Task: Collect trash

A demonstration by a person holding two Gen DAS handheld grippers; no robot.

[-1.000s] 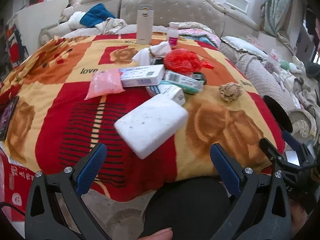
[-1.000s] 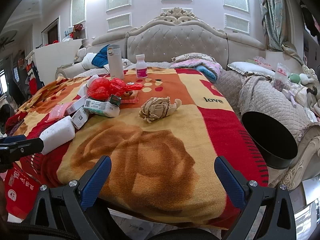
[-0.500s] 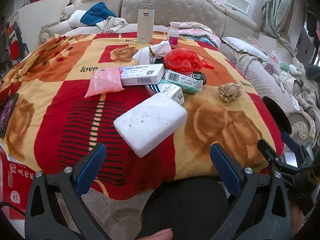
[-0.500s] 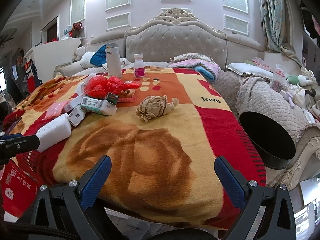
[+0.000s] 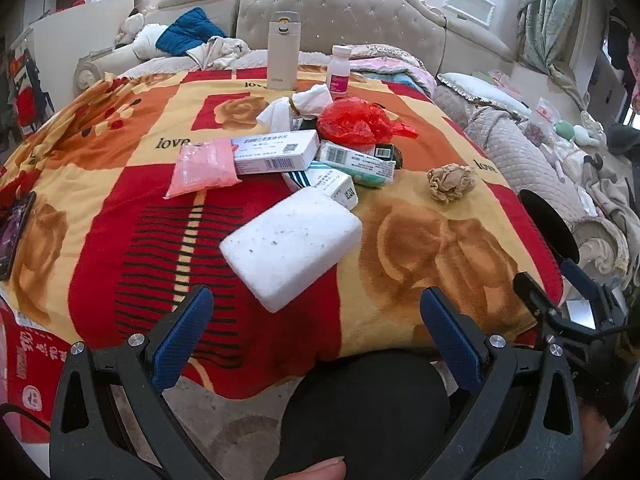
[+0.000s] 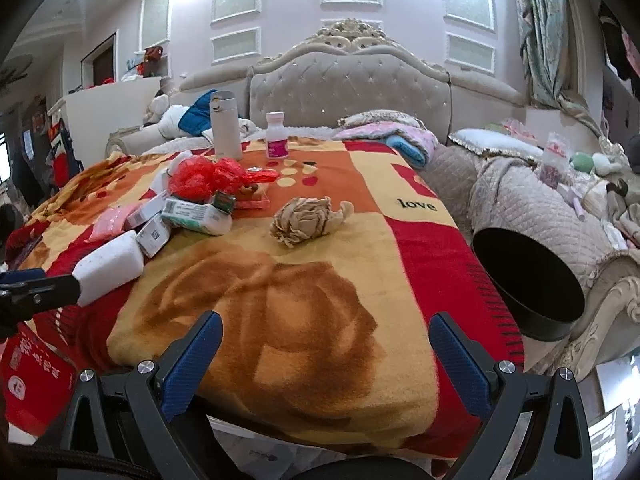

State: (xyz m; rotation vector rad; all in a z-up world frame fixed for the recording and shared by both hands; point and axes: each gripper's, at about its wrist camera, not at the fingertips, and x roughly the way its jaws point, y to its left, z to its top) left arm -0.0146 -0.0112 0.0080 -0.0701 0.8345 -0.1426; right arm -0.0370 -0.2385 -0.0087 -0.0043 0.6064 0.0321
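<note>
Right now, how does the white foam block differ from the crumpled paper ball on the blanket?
The foam block is white, flat-sided and larger; the paper ball is tan, wrinkled and smaller. The foam block touches the pile of boxes; the paper ball lies apart, nearer the black bin. Both rest loose on the blanket, ungripped.

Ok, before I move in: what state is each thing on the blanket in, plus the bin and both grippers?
left gripper: open, empty
right gripper: open, empty
foam block: lying flat, untouched
paper ball: crumpled, lying alone
red plastic bag: scrunched on the pile
thermos: upright, lid shut
pill bottle: upright, capped
black bin: beside the bed, contents not visible
</note>
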